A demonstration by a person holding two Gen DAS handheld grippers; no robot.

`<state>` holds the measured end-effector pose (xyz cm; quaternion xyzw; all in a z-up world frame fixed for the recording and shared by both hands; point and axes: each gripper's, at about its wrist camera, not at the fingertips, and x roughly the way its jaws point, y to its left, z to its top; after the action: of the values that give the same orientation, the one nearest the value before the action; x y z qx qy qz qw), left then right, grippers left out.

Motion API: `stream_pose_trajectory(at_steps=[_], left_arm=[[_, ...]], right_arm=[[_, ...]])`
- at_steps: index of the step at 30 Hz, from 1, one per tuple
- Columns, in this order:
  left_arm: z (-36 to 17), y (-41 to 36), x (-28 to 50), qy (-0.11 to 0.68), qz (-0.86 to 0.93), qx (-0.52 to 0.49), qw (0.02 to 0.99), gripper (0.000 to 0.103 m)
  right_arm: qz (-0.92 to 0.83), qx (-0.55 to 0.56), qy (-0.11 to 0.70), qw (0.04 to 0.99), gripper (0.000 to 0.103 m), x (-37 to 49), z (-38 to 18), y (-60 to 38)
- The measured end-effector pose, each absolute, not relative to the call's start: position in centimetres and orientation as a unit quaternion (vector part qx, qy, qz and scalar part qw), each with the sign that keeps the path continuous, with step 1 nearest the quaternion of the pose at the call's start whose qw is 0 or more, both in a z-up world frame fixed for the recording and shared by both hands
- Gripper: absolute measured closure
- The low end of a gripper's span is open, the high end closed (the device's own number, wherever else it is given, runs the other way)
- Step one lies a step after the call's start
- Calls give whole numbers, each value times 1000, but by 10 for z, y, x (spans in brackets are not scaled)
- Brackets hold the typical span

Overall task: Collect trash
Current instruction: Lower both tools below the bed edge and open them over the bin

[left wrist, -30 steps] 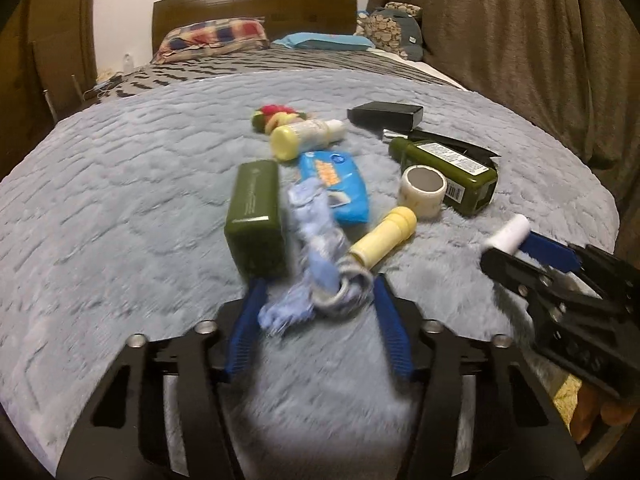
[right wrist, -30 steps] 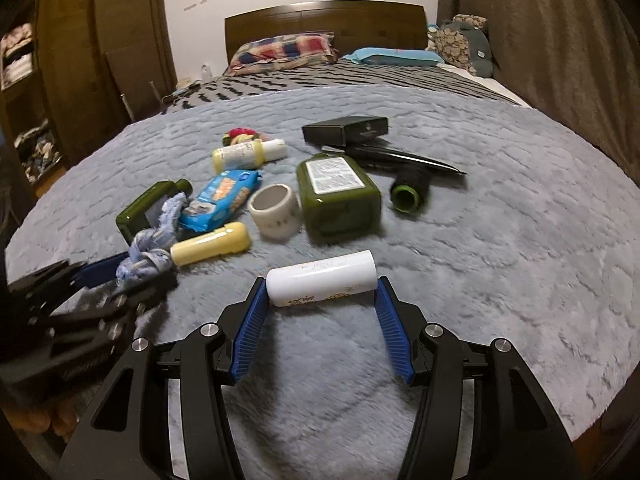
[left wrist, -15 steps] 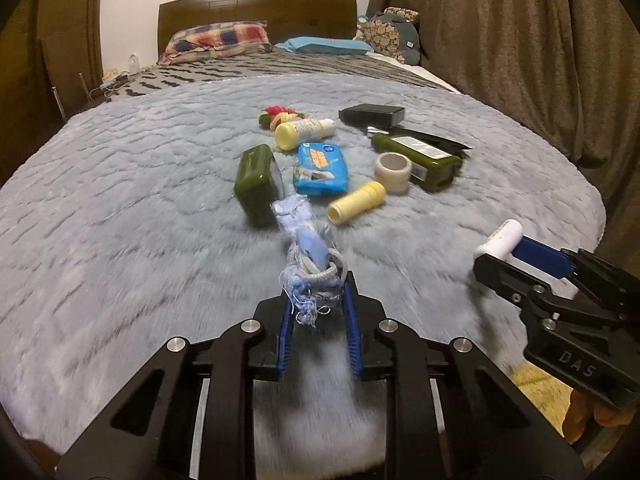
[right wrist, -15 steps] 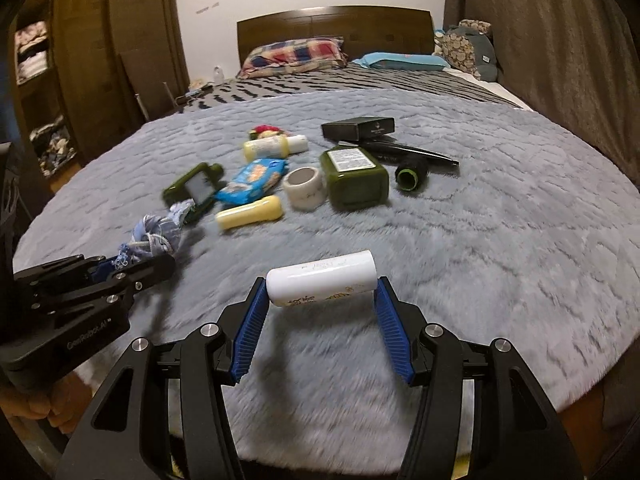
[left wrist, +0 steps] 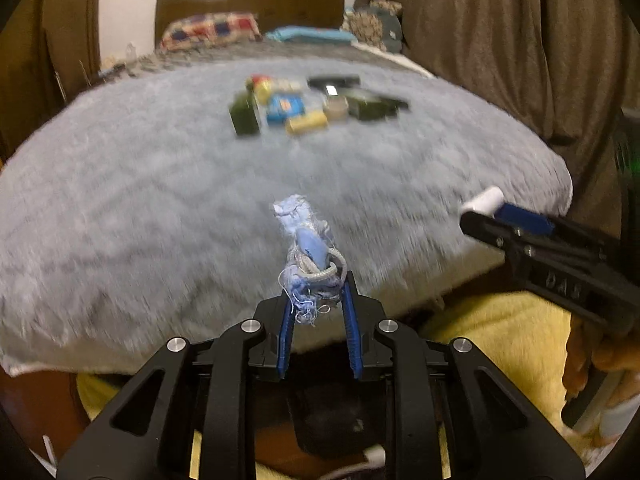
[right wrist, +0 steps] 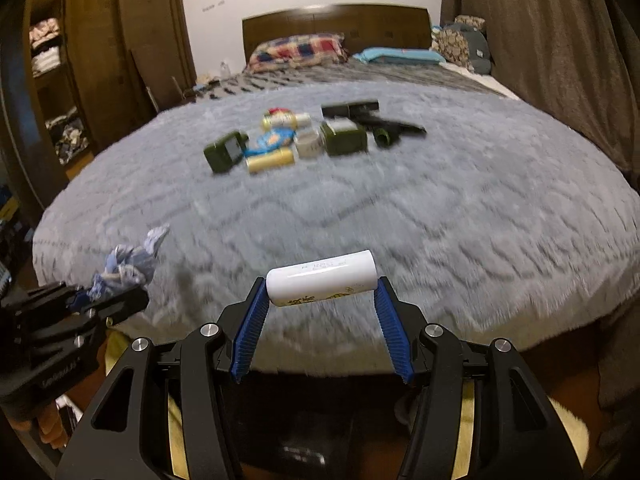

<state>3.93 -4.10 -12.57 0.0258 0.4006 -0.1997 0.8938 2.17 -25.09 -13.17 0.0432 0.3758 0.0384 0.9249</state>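
My left gripper (left wrist: 317, 280) is shut on a frayed blue-and-grey cloth wad (left wrist: 306, 240) and holds it over the near edge of the grey furry bed cover (left wrist: 120, 208). The wad also shows in the right wrist view (right wrist: 128, 266), with the left gripper (right wrist: 108, 300) at the far left. My right gripper (right wrist: 321, 280) is shut on a white cylindrical bottle (right wrist: 322, 277), held crosswise by its ends. It shows at the right of the left wrist view (left wrist: 484, 206), with the bottle's white end (left wrist: 486, 199) showing.
A cluster of items lies mid-bed: a dark green box (right wrist: 224, 152), a yellow tube (right wrist: 270, 161), a blue packet (right wrist: 272, 139), a tape roll (right wrist: 308, 145), a green bottle (right wrist: 346, 138) and a black case (right wrist: 350, 109). Below the bed edge is something yellow (left wrist: 512, 344). A wardrobe (right wrist: 100, 60) stands left.
Both grippers have pulled back from the item cluster to the near bed edge. The left gripper closed on the cloth wad and lifted it away. The right still holds the white bottle.
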Motion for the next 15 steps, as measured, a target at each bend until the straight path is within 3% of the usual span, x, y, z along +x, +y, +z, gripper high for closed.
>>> stream_pose_trajectory(at_steps=[15], left_arm=[[-241,-55,30,544,-228,17,808,82]], right_arm=[[40,54,520,852,48,16,-247,-240]])
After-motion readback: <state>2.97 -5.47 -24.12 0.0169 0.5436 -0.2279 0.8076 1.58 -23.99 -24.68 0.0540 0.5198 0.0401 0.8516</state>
